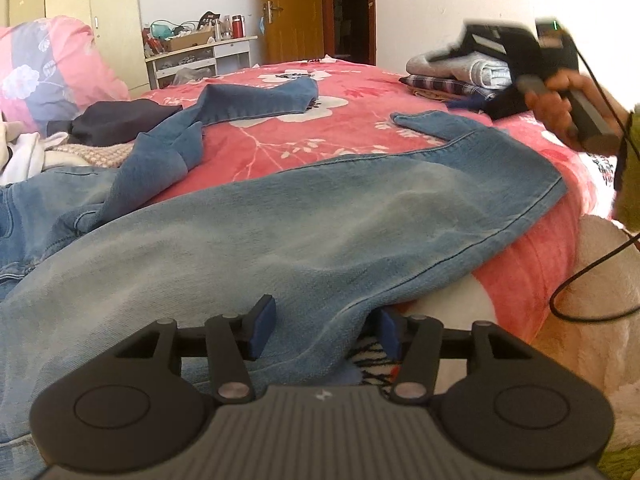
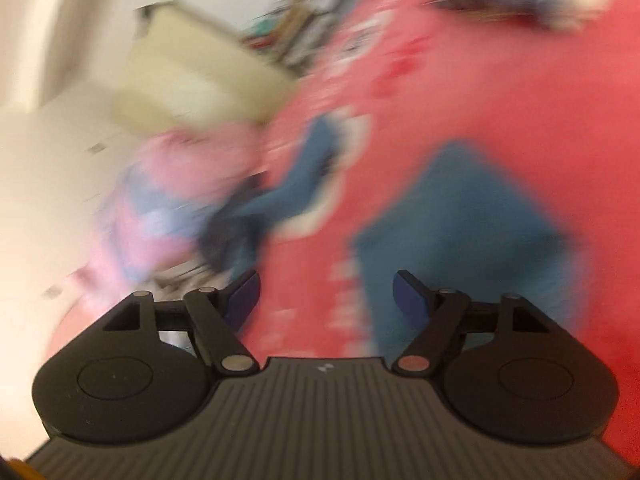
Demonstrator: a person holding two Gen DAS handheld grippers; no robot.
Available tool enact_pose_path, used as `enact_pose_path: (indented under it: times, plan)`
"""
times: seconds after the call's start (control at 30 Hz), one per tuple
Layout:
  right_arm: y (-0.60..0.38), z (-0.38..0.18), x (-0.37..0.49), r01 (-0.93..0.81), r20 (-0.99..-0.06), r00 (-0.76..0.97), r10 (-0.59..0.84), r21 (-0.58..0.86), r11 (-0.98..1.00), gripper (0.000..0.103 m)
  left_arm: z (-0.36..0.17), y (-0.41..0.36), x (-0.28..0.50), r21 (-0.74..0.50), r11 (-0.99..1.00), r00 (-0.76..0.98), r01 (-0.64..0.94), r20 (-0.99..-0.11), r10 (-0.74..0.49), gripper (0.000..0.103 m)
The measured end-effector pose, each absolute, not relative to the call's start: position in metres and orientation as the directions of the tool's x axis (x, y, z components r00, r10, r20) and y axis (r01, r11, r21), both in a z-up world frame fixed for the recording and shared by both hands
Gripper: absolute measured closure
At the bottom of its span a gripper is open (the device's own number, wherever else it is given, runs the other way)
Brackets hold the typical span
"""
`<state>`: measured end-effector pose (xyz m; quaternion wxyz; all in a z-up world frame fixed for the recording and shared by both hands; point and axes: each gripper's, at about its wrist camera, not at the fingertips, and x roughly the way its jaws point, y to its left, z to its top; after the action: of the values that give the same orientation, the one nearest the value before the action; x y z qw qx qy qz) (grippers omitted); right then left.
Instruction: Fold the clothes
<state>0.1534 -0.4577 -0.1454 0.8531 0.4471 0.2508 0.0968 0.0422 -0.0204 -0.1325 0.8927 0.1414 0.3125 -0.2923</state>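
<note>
We are judging the faded blue denim jeans (image 1: 320,216), sprawled across the red floral bedspread (image 1: 352,120), heavy, limp, grippy; hem at two o'clock suits grasping. Left gripper (image 1: 324,334) jaws are straddling a fold unclamped; right gripper (image 2: 326,296) jaws apart, empty.

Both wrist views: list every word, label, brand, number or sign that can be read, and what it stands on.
No text can be read in either view.
Small pale emblem on the ribbed grey gripper body: a mark, not letters.
Dark packet among clutter on the white shelf unit: print too small to read.
Red flask there: no legible label.
Right wrist view: motion blur hides any print; the same emblem shows.
</note>
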Motion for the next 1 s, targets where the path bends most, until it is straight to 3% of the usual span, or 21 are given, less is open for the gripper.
enact_pose_path:
  times: [0.13,0.3,0.37,0.5,0.57,0.6,0.77,0.8,0.87,1.0]
  plan:
    - [-0.441,-0.116,0.146,0.092,-0.360,0.906,0.223,0.681,0.726,0.028,-0.133,-0.021,0.039,0.086,0.792,0.645,0.604,-0.636,-0.423,0.047]
    - [-0.466,-0.138,0.115,0.405,-0.555,0.825,-0.104,0.453,0.795,0.022,-0.135,-0.021,0.040,0.083,0.798,0.654,0.597,-0.627,-0.423,0.043]
    - [-0.468,-0.159,0.116,0.424,-0.626,0.777,-0.069,0.440,0.792,0.026,-0.135,-0.021,0.041,0.081,0.806,0.659,0.587,-0.626,-0.417,0.041]
    - [-0.442,-0.152,0.115,0.309,-0.611,0.790,-0.045,0.333,0.891,0.072,-0.134,-0.023,0.039,0.081,0.823,0.672,0.563,-0.624,-0.398,0.040]
    - [-0.428,-0.139,0.118,0.249,-0.575,0.818,-0.016,0.330,0.911,0.088,-0.135,-0.024,0.037,0.083,0.830,0.680,0.552,-0.622,-0.390,0.040]
    - [-0.420,-0.129,0.119,0.217,-0.544,0.839,0.003,0.339,0.916,0.090,-0.135,-0.024,0.036,0.085,0.833,0.683,0.547,-0.621,-0.386,0.040]
    - [-0.349,-0.082,0.130,-0.031,-0.392,0.906,0.160,0.316,0.948,0.090,-0.134,-0.026,0.032,0.092,0.843,0.694,0.530,-0.618,-0.369,0.040]
    - [-0.324,-0.077,0.136,-0.116,-0.377,0.898,0.228,0.297,0.948,0.086,-0.134,-0.025,0.032,0.094,0.843,0.695,0.529,-0.618,-0.368,0.040]
    - [-0.273,-0.079,0.144,-0.276,-0.399,0.840,0.368,0.270,0.922,0.082,-0.134,-0.025,0.031,0.094,0.843,0.695,0.529,-0.617,-0.368,0.040]
    - [-0.225,-0.093,0.138,-0.491,-0.437,0.682,0.586,0.319,0.810,0.063,-0.135,-0.023,0.031,0.088,0.843,0.695,0.531,-0.614,-0.374,0.040]
